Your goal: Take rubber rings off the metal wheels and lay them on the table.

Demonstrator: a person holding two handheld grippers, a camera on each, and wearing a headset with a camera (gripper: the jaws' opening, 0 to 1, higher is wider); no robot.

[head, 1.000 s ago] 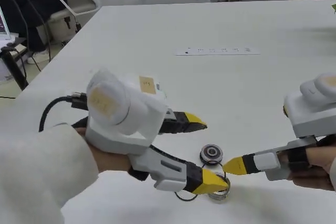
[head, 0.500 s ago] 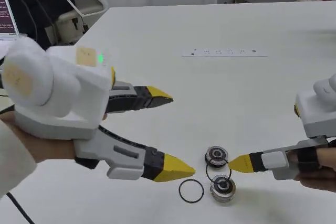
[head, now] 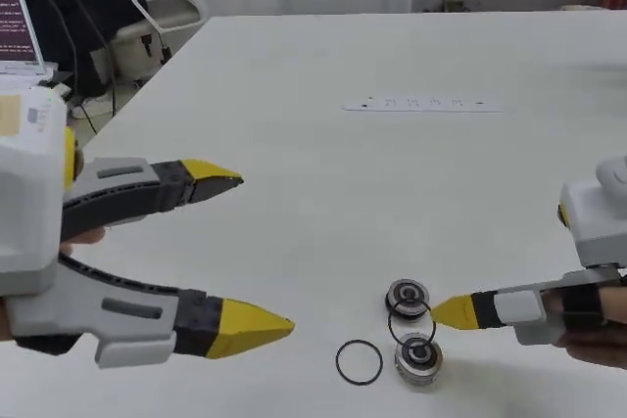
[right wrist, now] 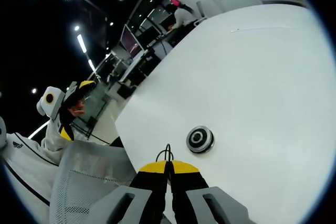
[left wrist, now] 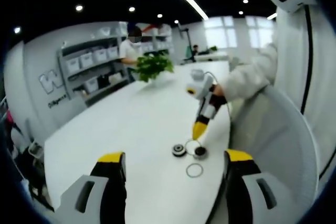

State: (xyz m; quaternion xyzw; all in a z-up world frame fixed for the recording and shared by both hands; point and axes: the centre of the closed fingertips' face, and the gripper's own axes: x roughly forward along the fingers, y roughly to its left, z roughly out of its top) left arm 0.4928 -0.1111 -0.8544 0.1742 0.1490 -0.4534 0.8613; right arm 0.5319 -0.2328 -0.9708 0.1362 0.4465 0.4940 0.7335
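One white tabletop (head: pixel 392 173) carries everything. There are two grippers. The left gripper (head: pixel 240 252) hangs with its jaws spread wide and nothing between them. The right gripper (head: pixel 441 312) has its jaws clenched on a ring. Two wheels sit at the right jaws' tip, the first metal wheel (head: pixel 408 295) to one side and the second metal wheel (head: pixel 417 354) to the other. There are two rings. The pinched rubber ring (right wrist: pixel 168 149) pokes out past the right jaws' tip, between the wheels. The loose rubber ring (head: pixel 338 361) lies flat ahead of the left jaws, just beside the second metal wheel.
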